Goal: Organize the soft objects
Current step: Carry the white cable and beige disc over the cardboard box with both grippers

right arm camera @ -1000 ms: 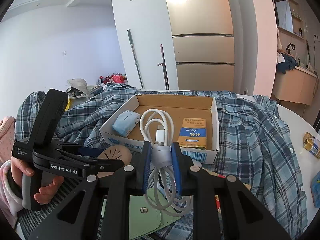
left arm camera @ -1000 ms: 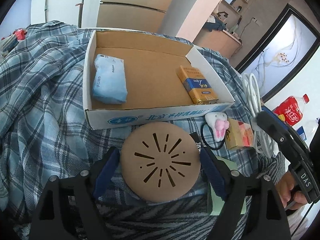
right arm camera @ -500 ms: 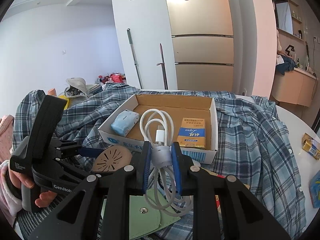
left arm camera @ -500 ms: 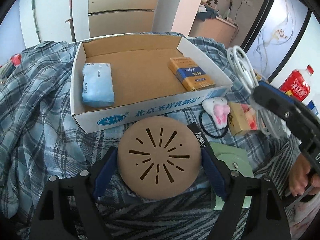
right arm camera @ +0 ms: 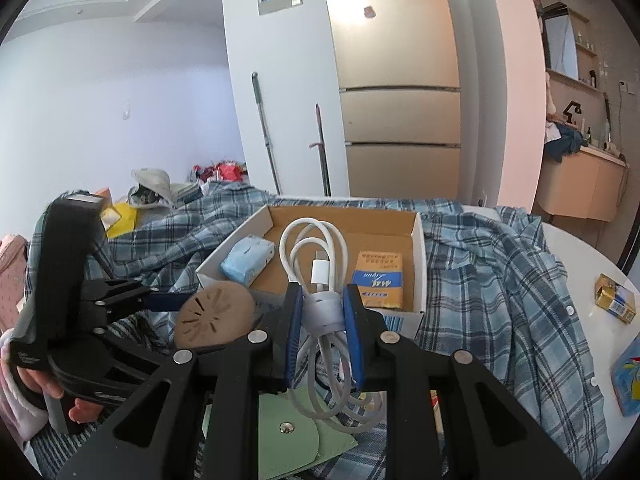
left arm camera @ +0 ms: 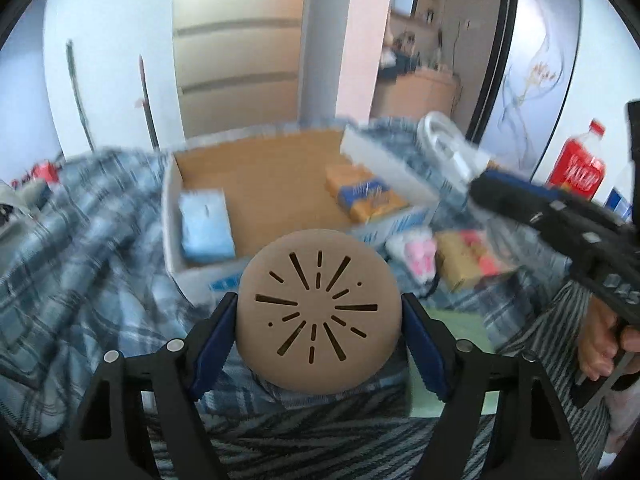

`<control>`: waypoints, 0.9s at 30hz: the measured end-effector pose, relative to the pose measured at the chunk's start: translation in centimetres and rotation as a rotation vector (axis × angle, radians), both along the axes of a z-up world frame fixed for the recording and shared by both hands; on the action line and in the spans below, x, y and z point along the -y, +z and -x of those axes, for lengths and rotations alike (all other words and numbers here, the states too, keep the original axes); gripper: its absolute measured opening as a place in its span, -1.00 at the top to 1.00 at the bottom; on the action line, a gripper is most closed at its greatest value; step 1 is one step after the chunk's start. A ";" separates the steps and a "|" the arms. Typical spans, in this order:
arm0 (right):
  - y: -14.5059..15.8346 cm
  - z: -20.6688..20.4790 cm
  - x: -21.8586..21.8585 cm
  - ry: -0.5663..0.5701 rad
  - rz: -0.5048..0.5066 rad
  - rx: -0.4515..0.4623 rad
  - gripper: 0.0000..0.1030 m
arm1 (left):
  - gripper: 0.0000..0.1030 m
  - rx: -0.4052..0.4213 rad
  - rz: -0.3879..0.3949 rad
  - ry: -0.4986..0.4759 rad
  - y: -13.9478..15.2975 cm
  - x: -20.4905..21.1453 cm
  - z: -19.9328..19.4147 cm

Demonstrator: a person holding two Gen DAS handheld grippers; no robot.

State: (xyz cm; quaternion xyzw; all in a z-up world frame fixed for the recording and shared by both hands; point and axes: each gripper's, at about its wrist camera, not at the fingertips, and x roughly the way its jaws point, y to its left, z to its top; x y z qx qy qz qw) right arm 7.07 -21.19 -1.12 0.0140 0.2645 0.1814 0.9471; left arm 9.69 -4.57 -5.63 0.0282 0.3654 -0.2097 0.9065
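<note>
My left gripper (left arm camera: 318, 312) is shut on a round tan coaster with cut slots (left arm camera: 318, 312) and holds it above the plaid cloth, in front of the open cardboard box (left arm camera: 264, 184). The coaster also shows in the right wrist view (right arm camera: 216, 316). My right gripper (right arm camera: 322, 308) is shut on a coiled white cable (right arm camera: 316, 264), held before the same box (right arm camera: 418, 240). The box holds a blue tissue pack (right arm camera: 248, 260) and an orange-blue packet (right arm camera: 378, 276). The left wrist view is blurred.
A blue plaid shirt (right arm camera: 500, 280) covers the table. A green pouch (right arm camera: 296, 436) lies under my right gripper. A pink-white plush hair tie (left arm camera: 416, 256) and an orange packet (left arm camera: 468, 260) lie right of the box. A red bottle (left arm camera: 576, 168) stands far right.
My left gripper has lifted and tilted up with the coaster, so more of the room shows. My right gripper has risen slightly with the cable.
</note>
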 end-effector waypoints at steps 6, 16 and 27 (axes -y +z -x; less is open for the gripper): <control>0.6 0.6 0.5 -0.034 -0.017 0.061 0.62 | -0.57 0.260 0.056 0.047 3.1 -1.3 3.3; 1.5 1.9 0.7 -0.062 -0.015 0.177 0.62 | -0.57 0.515 0.017 0.149 5.3 -1.4 7.3; 3.3 3.0 1.2 -0.090 -0.026 0.229 0.62 | -0.57 0.539 0.050 0.226 8.2 -2.6 7.7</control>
